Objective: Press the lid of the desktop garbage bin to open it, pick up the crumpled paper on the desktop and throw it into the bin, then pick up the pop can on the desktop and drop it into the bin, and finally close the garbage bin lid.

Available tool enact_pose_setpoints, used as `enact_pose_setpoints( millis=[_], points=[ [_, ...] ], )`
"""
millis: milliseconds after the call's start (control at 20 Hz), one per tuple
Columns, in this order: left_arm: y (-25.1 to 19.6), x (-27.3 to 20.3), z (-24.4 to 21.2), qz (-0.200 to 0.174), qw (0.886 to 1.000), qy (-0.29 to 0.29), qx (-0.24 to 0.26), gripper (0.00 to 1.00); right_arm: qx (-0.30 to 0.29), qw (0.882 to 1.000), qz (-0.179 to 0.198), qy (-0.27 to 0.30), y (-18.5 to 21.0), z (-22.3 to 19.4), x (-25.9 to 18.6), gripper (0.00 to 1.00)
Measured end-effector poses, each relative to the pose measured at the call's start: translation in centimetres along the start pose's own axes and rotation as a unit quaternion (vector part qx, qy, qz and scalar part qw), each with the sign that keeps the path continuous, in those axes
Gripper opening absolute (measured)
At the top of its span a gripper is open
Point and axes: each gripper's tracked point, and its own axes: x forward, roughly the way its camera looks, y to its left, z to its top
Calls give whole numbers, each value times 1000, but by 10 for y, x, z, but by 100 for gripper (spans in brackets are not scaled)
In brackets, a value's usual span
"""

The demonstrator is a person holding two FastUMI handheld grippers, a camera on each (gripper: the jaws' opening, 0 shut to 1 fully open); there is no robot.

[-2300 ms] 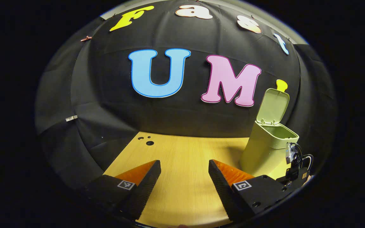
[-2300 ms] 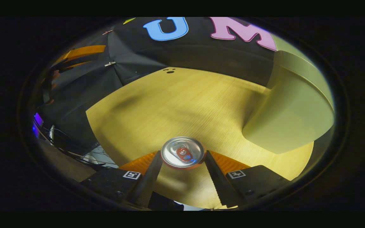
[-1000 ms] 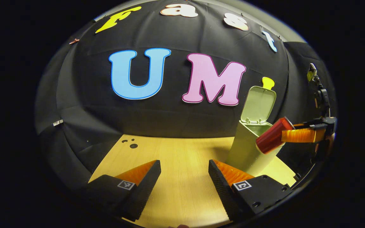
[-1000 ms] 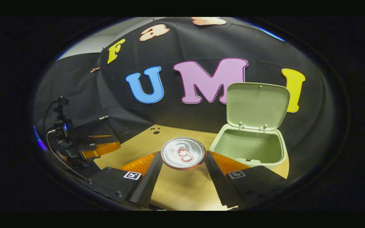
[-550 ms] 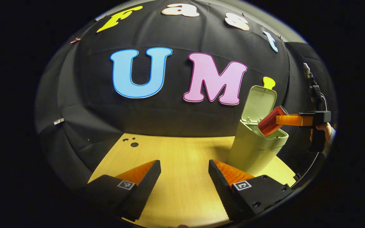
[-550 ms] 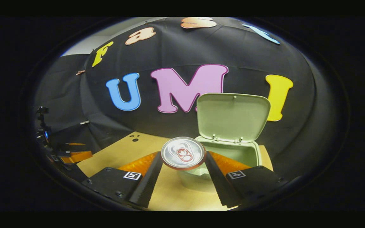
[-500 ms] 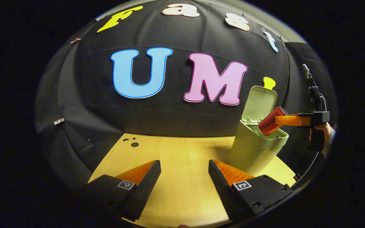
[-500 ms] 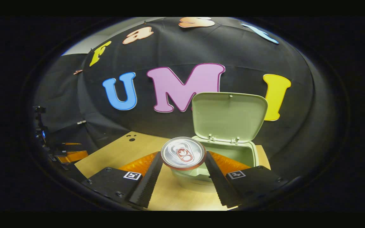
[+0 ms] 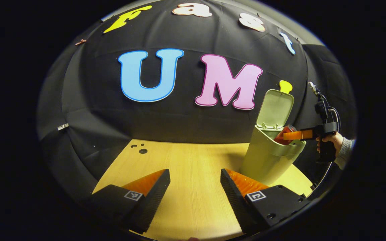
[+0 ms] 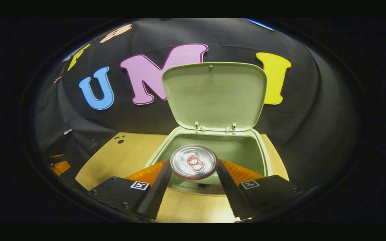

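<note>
Silver and ringed in red, the top of the pop can (image 10: pixel 193 162) sits nearest in your right gripper view, clamped between the two fingers of your right tool (image 10: pixel 193 174), one pressing on each side; its body is hidden behind that top. Just past it gapes the pale green bin (image 10: pixel 263 157), its mouth directly beyond the can, though the can and fingers cover the near rim and the bottom is lost in shade, so you cannot see what lies inside. The lid (image 10: pixel 214 95) stands upright behind the opening. In your left gripper view, your left tool (image 9: pixel 195 182) hangs over the wooden counter (image 9: pixel 193 160) with its fingers well apart and nothing between them. Farther off at the right, the bin (image 9: pixel 266 160) stands on the counter, the can (image 9: pixel 281 134) half sunk behind its rim, and your hand (image 9: pixel 330 140) grips the handle beyond, cut off at the sleeve.
</note>
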Motion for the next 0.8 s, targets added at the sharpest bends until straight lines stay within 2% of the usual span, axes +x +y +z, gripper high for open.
enact_pose_setpoints(
  millis=[150, 200, 250, 450, 800],
  points=[
    [-2, 1, -4, 3, 1000, 3, -4, 96, 3, 1000, -2, 8, 0, -6, 4, 84],
    [-1, 1, -4, 3, 1000, 3, -6, 100, 4, 1000, -1, 9, 1, -8, 5, 84],
    [0, 1, -5, 5, 1000, 4, -7, 96, 2, 1000, -2, 9, 1, -8, 6, 84],
    [1, 2, -5, 8, 1000, 3, -7, 97, -5, 1000, -2, 10, 1, -10, 6, 81],
    [1, 2, -7, 7, 1000, 4, -8, 96, 2, 1000, 1, -1, 1, -5, -5, 81]
  ],
)
